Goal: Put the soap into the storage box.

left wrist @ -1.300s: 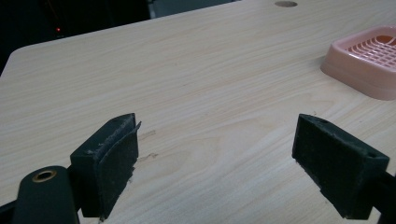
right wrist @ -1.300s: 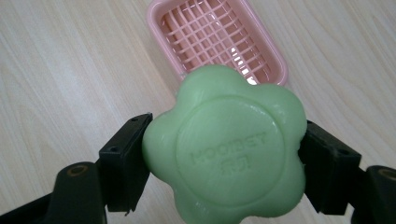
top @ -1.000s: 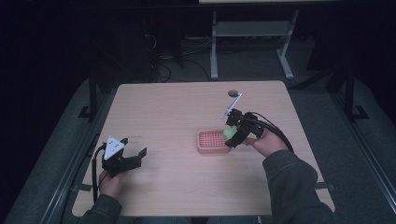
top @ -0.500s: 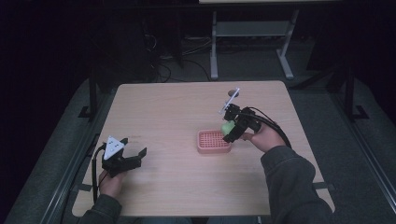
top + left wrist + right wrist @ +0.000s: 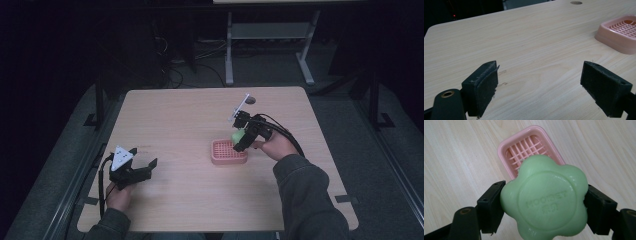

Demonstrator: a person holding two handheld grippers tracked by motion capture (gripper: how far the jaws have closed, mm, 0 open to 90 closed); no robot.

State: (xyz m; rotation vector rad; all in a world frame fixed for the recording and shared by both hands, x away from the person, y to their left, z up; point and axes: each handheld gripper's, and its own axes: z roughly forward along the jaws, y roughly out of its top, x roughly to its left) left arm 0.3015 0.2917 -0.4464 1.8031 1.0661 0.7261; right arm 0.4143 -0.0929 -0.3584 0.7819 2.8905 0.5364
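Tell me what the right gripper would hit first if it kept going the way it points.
Probably the pink soap dish: the right gripper, shut on the green soap, aims down at it, though the soap would likely touch first.

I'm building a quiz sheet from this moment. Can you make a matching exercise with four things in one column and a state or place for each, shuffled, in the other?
Things:
1. green flower-shaped soap bar
2. pink plastic slatted soap dish
3. left gripper
4. round hole in the light wooden table top

States or places:
A. open, holding nothing
B. at the table's far edge
C. clamped in the right gripper
D. lying on the table, nothing in it

Pairs: 1-C, 2-D, 3-A, 4-B
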